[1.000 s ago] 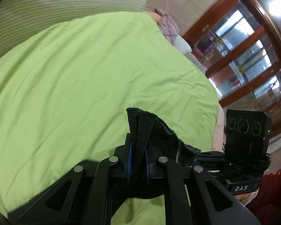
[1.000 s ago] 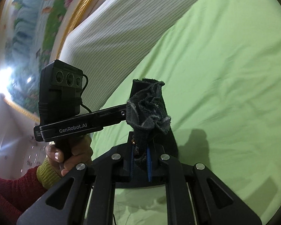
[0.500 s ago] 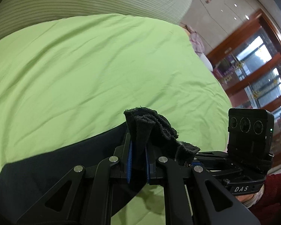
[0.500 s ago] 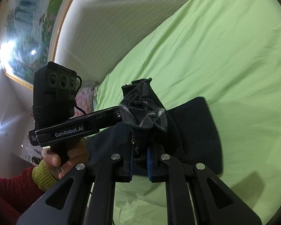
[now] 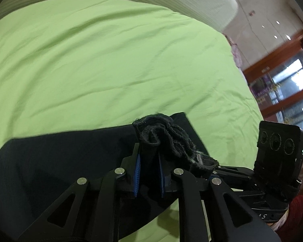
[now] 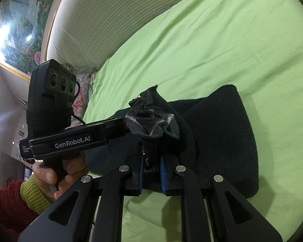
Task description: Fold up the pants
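The words "GenRobot.AI" stand in white letters on the side of the black left gripper [image 6: 143, 151], seen in the right wrist view at the left of the scene. Just left of that name sits a small white label, too small to read. In the left wrist view, the near right side shows the right gripper [image 5: 212, 173], whose black body bears pale letters of which only "AS" can be made out.

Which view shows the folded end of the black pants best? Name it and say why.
Right wrist view: the pants show their rounded folded end whole against the green sheet. Left wrist view shows only a broad dark stretch cut by the frame, partly behind the left claw.
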A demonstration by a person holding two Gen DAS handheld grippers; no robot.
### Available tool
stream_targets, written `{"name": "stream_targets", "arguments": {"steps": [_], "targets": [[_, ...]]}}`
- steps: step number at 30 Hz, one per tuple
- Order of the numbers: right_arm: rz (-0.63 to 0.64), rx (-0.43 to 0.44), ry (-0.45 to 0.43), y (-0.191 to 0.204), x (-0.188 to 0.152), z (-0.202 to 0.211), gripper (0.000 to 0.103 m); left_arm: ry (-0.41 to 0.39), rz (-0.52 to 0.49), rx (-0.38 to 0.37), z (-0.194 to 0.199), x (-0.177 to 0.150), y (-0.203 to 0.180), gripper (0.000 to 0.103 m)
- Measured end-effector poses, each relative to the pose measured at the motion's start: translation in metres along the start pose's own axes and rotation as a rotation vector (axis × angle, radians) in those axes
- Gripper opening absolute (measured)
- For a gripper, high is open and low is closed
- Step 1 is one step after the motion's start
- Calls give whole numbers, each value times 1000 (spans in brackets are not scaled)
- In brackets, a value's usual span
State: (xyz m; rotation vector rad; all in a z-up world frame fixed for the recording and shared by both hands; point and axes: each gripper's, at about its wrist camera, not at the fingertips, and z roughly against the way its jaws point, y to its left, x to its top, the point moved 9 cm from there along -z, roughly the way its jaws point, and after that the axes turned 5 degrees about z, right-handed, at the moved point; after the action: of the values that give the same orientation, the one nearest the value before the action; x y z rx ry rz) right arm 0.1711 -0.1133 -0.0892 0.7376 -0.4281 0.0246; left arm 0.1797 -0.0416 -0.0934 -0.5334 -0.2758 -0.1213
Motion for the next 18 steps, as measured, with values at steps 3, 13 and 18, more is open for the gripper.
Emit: {"name": "stream_targets", "arguments": {"steps": [3,13,18], "targets": [[14,-2,24,6,0,-10,18,0,45,12,2,-6,13,16],[42,20,94,20,-7,-37,40,-38,203,81,35,-34,65,21],[63,39,123,31,-10,-45,44,-74,283,97,59,-54,87,29]]}}
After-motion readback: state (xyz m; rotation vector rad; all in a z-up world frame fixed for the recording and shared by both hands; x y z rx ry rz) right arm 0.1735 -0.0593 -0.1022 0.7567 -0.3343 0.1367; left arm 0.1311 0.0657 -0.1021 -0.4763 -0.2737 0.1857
